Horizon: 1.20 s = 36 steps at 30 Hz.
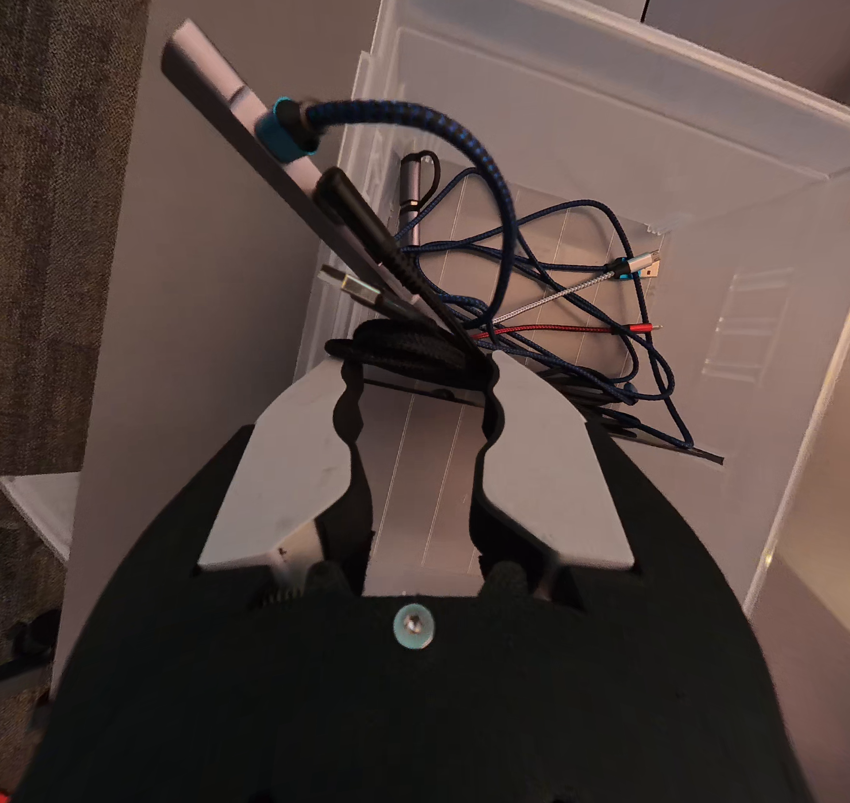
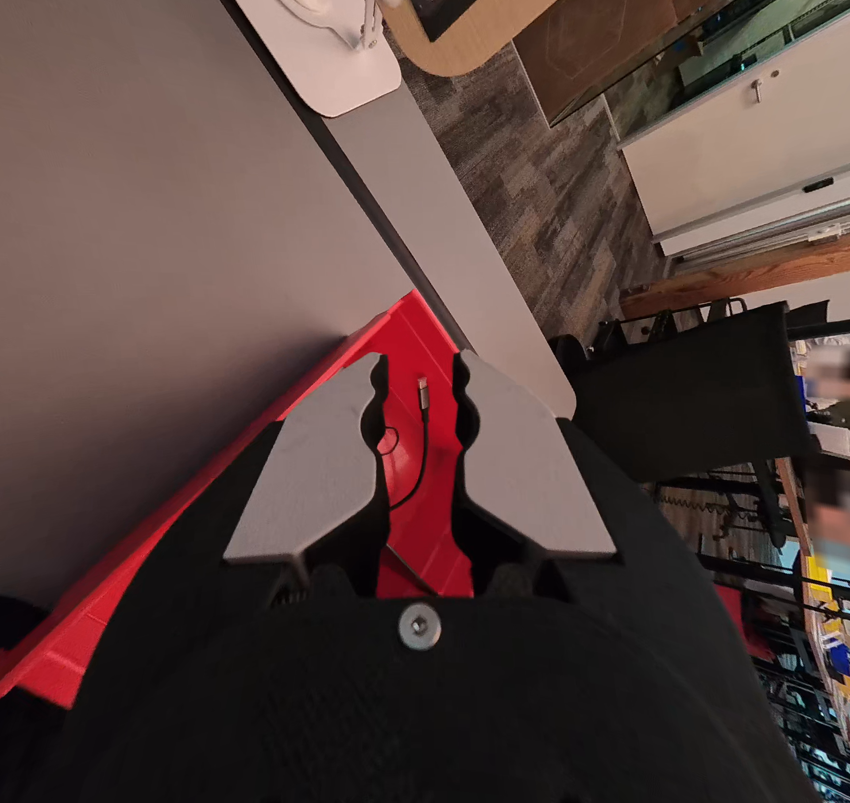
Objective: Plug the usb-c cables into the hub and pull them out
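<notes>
In the left wrist view, my left gripper (image 1: 419, 362) is closed on the near end of a long grey hub (image 1: 216, 90), where a bundle of black braided cable (image 1: 404, 353) sits between the fingertips. The hub tilts up and to the left above a clear bin. A blue braided cable (image 1: 441, 136) with a cyan plug (image 1: 283, 136) and a black-plugged cable (image 1: 354, 210) are both in the hub's side. In the right wrist view, my right gripper (image 2: 418, 357) is open and empty above a red bin (image 2: 414, 330). A thin black cable with a grey USB-C plug (image 2: 422, 392) lies in it.
The clear plastic bin (image 1: 598, 113) holds several loose cables: blue (image 1: 644, 366), silver (image 1: 552, 297) and red (image 1: 552, 331), plus a grey stick-shaped device (image 1: 411, 192). The red bin sits on a grey table (image 2: 161, 228) near its edge. A white stand base (image 2: 331, 44), carpet and a black chair (image 2: 690, 389) lie beyond. One gripper's finger ends stand about 65 centimeters off the other's.
</notes>
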Motion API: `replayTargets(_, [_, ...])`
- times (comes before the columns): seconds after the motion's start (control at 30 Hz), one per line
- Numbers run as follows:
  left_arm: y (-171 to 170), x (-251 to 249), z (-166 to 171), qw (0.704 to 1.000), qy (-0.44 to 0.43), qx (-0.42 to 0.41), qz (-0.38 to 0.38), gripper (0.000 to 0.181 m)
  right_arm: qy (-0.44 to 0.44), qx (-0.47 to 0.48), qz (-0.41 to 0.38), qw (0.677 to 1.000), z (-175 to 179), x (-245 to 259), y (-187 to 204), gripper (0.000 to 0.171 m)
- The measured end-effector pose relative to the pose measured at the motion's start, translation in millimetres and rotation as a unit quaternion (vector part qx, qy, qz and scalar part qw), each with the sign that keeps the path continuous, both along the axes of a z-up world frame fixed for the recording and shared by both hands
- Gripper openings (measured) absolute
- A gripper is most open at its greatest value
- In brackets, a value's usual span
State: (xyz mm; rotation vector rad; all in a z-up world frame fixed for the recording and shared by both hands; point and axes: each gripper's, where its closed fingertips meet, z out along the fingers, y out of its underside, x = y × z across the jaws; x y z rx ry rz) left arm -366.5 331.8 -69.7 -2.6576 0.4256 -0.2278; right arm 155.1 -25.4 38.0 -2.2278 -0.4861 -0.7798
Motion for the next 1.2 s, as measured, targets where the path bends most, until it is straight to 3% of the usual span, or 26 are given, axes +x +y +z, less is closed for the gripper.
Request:
replayTargets(0.33, [1,13,35,0.996,-0.009,0.078,-0.038,0.043,-0.004,0.002,0.003,1.000,2,-2,0,0.027])
replayTargets(0.53, [-2,25,77,0.983,-0.025,0.169,-0.064,0.038,-0.006,0.001,0.004,1.000,2,-3,0,0.026])
replayTargets(0.9, [-37,47,173,0.926,-0.086,0.352,-0.110,0.033,-0.010,-0.003,0.010,1.000,1,-7,3,0.026])
replayTargets(1.2, [-102,80,236,0.857,-0.153,0.453,-0.191,0.030,-0.021,-0.010,0.029,0.999,-3,-23,15,0.026])
